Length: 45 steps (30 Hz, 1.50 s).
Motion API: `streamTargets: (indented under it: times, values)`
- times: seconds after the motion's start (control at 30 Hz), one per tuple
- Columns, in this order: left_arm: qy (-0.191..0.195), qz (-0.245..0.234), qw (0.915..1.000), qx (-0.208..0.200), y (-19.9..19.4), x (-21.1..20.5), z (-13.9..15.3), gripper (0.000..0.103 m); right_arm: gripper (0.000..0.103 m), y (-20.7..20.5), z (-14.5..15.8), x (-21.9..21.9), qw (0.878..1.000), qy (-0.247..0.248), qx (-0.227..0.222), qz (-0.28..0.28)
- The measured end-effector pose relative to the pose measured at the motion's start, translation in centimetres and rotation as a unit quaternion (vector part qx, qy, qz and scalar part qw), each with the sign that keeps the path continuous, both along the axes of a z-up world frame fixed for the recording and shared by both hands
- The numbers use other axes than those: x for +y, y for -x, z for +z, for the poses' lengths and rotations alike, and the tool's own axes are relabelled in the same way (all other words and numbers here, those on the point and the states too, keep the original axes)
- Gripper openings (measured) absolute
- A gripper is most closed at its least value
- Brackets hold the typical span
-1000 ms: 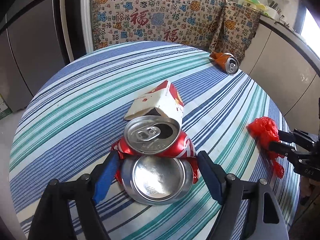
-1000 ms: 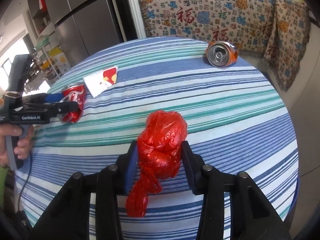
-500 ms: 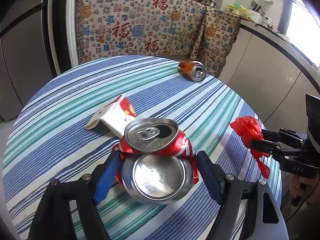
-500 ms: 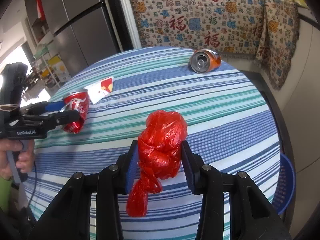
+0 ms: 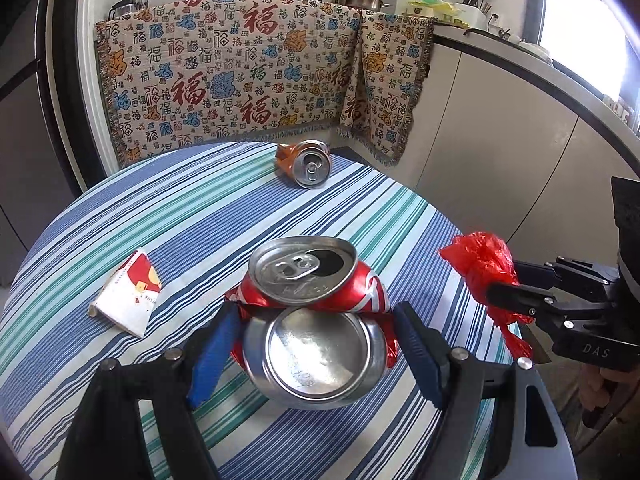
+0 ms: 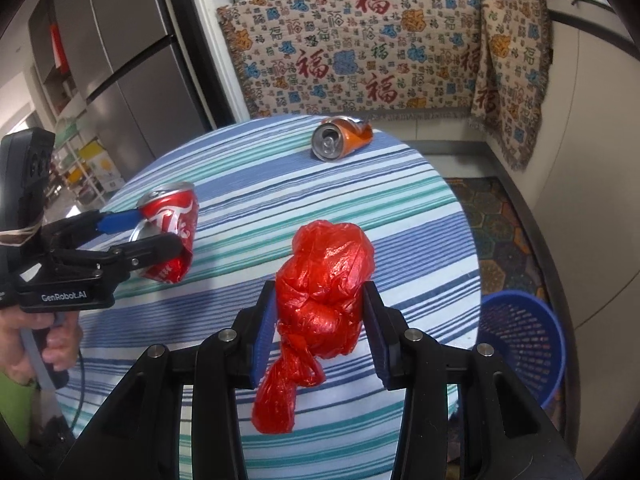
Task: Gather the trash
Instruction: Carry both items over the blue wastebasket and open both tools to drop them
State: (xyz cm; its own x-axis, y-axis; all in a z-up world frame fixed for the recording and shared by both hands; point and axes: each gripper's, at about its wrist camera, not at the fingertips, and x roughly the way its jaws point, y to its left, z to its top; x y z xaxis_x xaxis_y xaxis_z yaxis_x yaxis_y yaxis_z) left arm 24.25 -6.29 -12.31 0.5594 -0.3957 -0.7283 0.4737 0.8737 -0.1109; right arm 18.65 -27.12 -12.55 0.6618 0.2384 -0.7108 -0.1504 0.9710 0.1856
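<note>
My left gripper [image 5: 316, 344] is shut on a crushed red soda can [image 5: 312, 312], held above the striped round table [image 5: 200, 216]; the same can [image 6: 168, 232] and left gripper [image 6: 156, 236] show at the left of the right wrist view. My right gripper [image 6: 320, 320] is shut on a knotted red plastic bag [image 6: 320, 296], also lifted off the table; the bag [image 5: 480, 268] appears at the right of the left wrist view. An orange can [image 5: 304, 164] lies on its side at the table's far edge. A crumpled red-and-white paper carton [image 5: 128, 292] lies on the table's left.
A blue mesh basket [image 6: 520, 344] stands on the floor at the table's right side. A patterned cloth [image 5: 256, 80] hangs over the counter behind, with pots on top. A grey fridge [image 6: 120, 60] stands at the left. A person's hand [image 6: 40, 340] grips the left handle.
Both grippers have risen and drawn back toward the table's near right edge with their loads. The carton has slid left in the left wrist view, and the blue basket has come into the right wrist view.
</note>
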Motion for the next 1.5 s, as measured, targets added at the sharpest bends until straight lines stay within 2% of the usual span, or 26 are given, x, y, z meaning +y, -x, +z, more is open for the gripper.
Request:
streamTargets:
  times: [0.43, 0.6, 0.77, 0.97, 1.13, 1.23, 1.5]
  values:
    - [-0.002, -0.016, 0.9999, -0.006, 0.2, -2.9, 1.1, 0.079, 0.042, 0.8, 0.4, -1.6, 1.0, -0.02, 0.0, -0.016]
    - [0.006, -0.034, 0.9994, -0.006, 0.4, -4.9, 1.9, 0.079, 0.042, 0.8, 1.2, -4.1, 0.999, -0.038, -0.005, -0.035]
    - [0.02, -0.073, 0.9971, -0.008, 0.5, -9.9, 2.6, 0.079, 0.042, 1.5, 2.0, -9.3, 0.997, -0.034, -0.006, -0.075]
    - [0.036, -0.132, 0.9906, -0.001, 0.9, -18.9, 2.4, 0.079, 0.042, 2.5, 1.5, -17.9, 0.99, -0.019, 0.012, -0.138]
    - [0.04, -0.173, 0.9838, 0.026, 1.2, -27.2, 0.3, 0.079, 0.042, 2.4, -0.8, -24.8, 0.984, -0.037, 0.041, -0.167]
    - [0.04, -0.187, 0.9804, 0.048, 1.0, -31.6, -1.9, 0.079, 0.042, 1.7, -2.9, -28.3, 0.981, -0.057, 0.059, -0.177]
    - [0.006, -0.188, 0.9791, 0.077, -0.2, -37.3, -8.3, 0.079, 0.043, -0.2, -8.3, -34.4, 0.969, -0.108, 0.112, -0.194]
